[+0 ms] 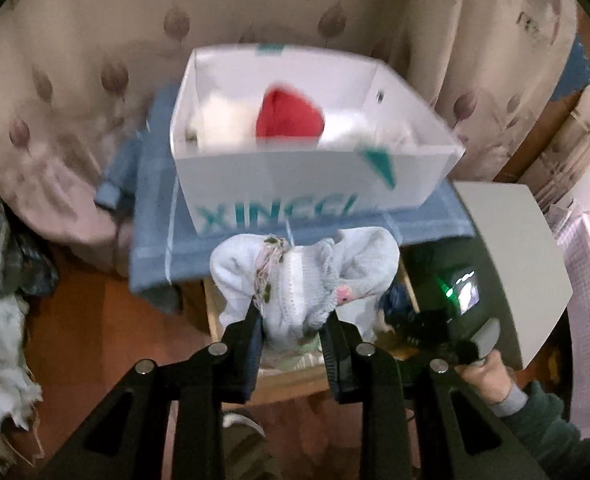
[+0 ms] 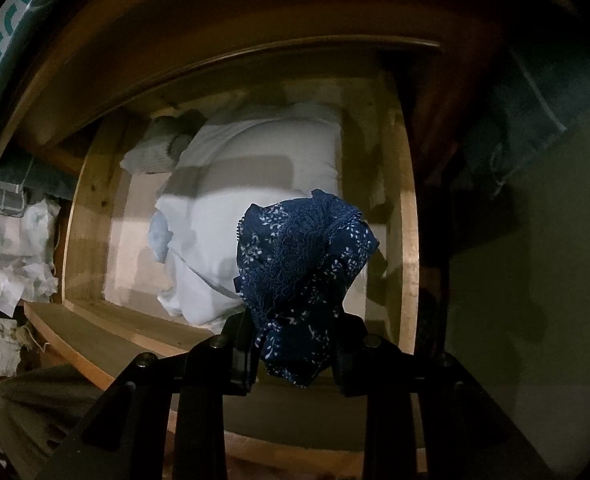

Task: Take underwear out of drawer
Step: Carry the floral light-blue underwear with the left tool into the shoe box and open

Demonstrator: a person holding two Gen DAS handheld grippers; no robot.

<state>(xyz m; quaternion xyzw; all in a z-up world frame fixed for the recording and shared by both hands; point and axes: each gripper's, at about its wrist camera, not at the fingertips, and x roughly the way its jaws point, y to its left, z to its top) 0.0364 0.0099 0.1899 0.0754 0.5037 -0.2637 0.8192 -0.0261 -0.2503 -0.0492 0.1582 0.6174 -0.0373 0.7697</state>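
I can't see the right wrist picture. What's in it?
The right hand-held gripper pinches bunched navy floral underwear above an open wooden drawer. White folded clothes lie inside the drawer.

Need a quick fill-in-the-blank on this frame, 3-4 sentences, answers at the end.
1. The left gripper is shut on a bunched ______ garment.
2. The right gripper holds a navy garment above the open ______.
3. The white box on the blue cloth holds a ______ item among white ones.
4. Pale laundry lies inside the drawer, which is made of ______.

Answers: white; drawer; red; wood
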